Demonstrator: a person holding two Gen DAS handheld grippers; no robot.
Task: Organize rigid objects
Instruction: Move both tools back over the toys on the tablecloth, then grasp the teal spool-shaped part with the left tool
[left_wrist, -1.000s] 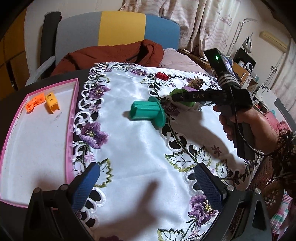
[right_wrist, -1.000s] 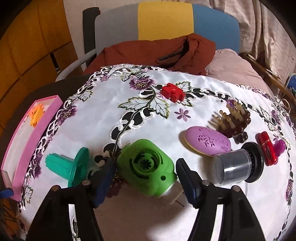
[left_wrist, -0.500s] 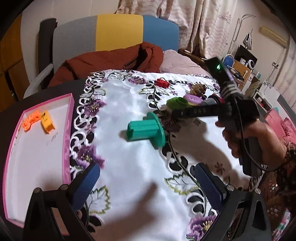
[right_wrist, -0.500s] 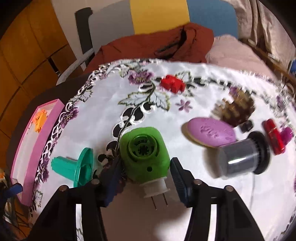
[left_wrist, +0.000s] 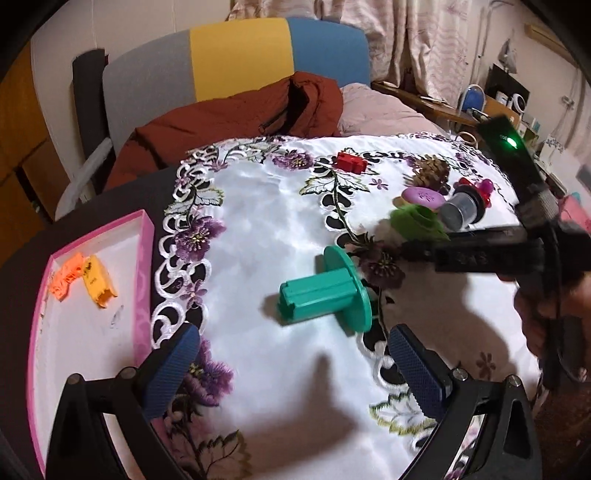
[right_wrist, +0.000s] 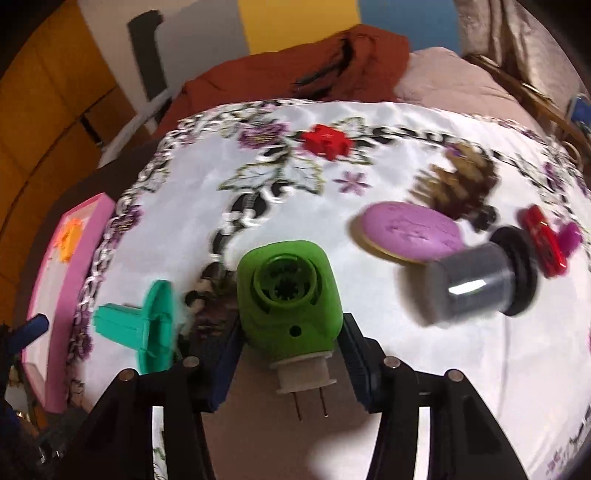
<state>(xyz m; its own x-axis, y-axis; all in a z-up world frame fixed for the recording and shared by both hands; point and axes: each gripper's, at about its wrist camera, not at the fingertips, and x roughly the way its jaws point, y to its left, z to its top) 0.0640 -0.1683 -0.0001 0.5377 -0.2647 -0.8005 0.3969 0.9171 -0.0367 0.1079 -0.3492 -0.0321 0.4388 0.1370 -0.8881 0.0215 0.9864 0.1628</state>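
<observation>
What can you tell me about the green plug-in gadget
The green plug is a rounded, plastic-looking block with a round ribbed opening on top, a small hole in its side and a white base with two metal prongs pointing toward the camera. The right gripper, whose jaws have just been closing, clamps its sides above the tablecloth.

Grey cylinder (right_wrist: 472, 288) motion-blurred; pink tray (right_wrist: 86, 218) cut by edge.

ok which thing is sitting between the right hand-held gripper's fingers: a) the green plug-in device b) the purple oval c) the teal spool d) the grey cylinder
a: in the right wrist view the right hand-held gripper has its blue pads pressed against both sides of the green plug-in device, prongs pointing back at the camera; the teal spool lies off to the side.
</observation>
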